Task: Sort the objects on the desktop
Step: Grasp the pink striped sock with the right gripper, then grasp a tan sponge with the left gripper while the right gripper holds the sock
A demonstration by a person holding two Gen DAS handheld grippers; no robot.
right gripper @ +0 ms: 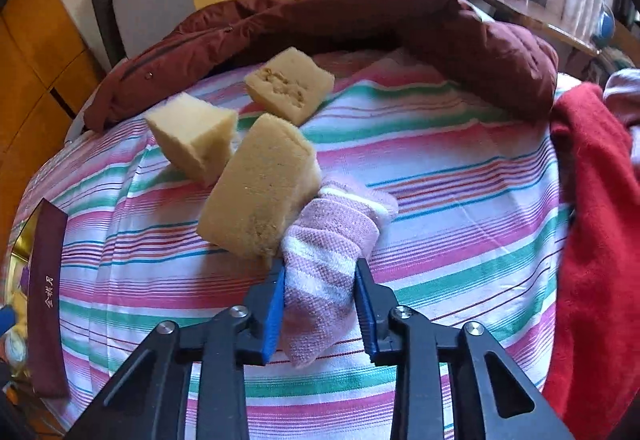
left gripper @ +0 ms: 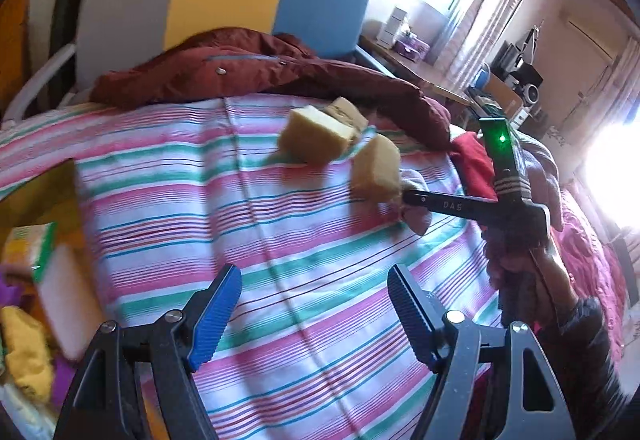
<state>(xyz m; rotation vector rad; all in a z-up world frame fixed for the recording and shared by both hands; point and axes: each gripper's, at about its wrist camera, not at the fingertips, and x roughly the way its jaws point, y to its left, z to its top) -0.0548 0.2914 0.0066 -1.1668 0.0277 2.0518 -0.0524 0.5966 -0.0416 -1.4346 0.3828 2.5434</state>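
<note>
Three yellow sponge blocks lie on the striped cloth point(right gripper: 460, 176): the nearest sponge point(right gripper: 260, 188), one to its left point(right gripper: 192, 136), and a pitted one behind point(right gripper: 290, 84). A pink and white striped sock point(right gripper: 328, 240) lies against the nearest sponge, and my right gripper point(right gripper: 320, 266) is shut on it, blue pads pressing both sides. In the left wrist view the same sponges point(left gripper: 316, 140) sit mid-frame, with the right gripper point(left gripper: 406, 200) reaching in from the right onto the sock point(left gripper: 420, 226). My left gripper point(left gripper: 315, 272) hovers open over bare cloth, nothing between its fingers.
A maroon jacket point(right gripper: 320, 20) curls along the far edge of the cloth. A red garment point(right gripper: 592, 200) is heaped at the right. An open box point(left gripper: 30, 248) with a green carton and other items stands at the left, its dark red lid point(right gripper: 44, 300) beside it.
</note>
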